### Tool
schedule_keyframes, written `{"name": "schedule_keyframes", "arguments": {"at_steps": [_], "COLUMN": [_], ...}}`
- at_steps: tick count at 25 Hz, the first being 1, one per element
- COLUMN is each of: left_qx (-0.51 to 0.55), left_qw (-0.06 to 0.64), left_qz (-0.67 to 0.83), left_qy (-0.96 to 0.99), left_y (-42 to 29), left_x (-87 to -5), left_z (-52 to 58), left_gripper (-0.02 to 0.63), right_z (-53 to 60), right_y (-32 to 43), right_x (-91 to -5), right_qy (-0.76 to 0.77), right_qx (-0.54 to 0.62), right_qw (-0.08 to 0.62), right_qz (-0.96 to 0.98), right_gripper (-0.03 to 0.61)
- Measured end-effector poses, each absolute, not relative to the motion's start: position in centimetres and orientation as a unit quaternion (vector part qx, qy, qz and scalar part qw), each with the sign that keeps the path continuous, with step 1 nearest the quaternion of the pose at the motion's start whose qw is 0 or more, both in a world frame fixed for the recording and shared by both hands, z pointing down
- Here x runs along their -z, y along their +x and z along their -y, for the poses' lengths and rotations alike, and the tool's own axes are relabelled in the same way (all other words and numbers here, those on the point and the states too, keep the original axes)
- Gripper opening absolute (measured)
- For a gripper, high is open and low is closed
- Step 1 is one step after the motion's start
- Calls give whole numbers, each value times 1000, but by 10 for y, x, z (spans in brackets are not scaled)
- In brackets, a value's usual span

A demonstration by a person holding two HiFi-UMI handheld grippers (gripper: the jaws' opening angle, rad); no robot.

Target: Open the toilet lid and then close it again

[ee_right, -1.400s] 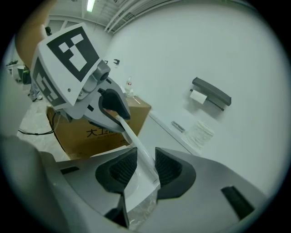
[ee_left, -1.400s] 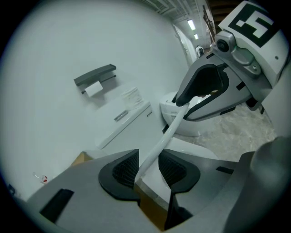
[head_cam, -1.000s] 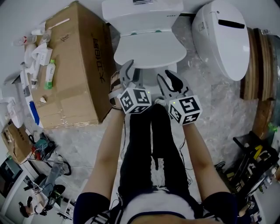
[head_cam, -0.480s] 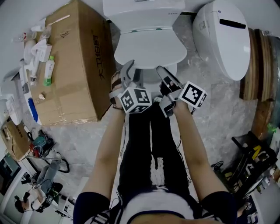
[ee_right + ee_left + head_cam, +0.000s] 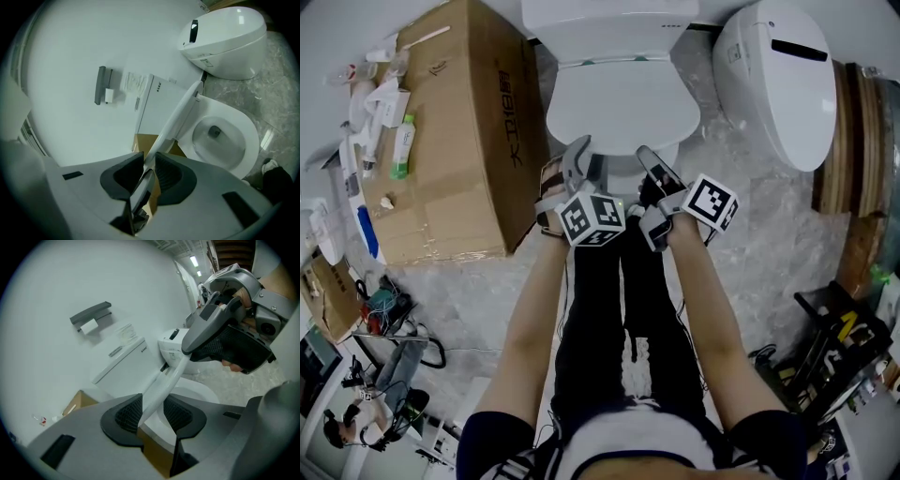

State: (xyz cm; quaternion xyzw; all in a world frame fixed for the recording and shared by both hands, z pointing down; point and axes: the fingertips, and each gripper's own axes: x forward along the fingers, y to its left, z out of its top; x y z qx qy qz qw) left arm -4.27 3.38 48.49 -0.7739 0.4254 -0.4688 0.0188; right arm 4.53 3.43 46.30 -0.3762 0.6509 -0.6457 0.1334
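Gripping the toilet lid (image 5: 622, 103) by its front edge, tilted partly up over the bowl (image 5: 220, 136). The left hand-held gripper (image 5: 584, 155) and the right hand-held gripper (image 5: 649, 159) each clamp that edge.

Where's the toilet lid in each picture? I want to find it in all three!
Head view: the toilet lid is the white oval at top centre, just beyond both marker cubes.
Left gripper view: the lid shows edge-on as a white band that rises from between the jaws toward the upper right.
Right gripper view: it is edge-on again, slanting from the jaws up to the right, left of the open bowl.
Shared landmark: the white tank behind the lid.
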Motion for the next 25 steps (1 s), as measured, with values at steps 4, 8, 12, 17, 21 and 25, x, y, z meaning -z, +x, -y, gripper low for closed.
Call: {"name": "schedule_keyframes", "arguments": {"at_steps": [4,8,12,17,21,25], "left_qx": [476,493,503,510,502,501], "left_qw": [17,16,10,21,27,19], "left_qz": [-422,-411,-406,-412,-428,-433], "left_qy": [-772,-767,-763,-755,-751,-749], "left_y": [-41,-40,-40,-40,-39,-39], "left_x": [-493,-510,-525,-537,-536,-536], "left_z": [-44,-63,-78,-91,-101,-114], "left_gripper": [143,143,147,149,149,149], "right_z": [-48,-68,-83,-95,-99,-105], "right_y": [48,49,48,48,48,49], "right_x": [-474,-491,-508,-521,-526,-532], "right_qy": [-387,-395,-396,-397,-396,-397], "right_qx": [660,682,693,699,701,704], "right_qw": [117,87,67,50,46,33], "right_qz": [-633,-609,-599,-592,-591,-589], "right_gripper": [69,67,67,67,69,69]}}
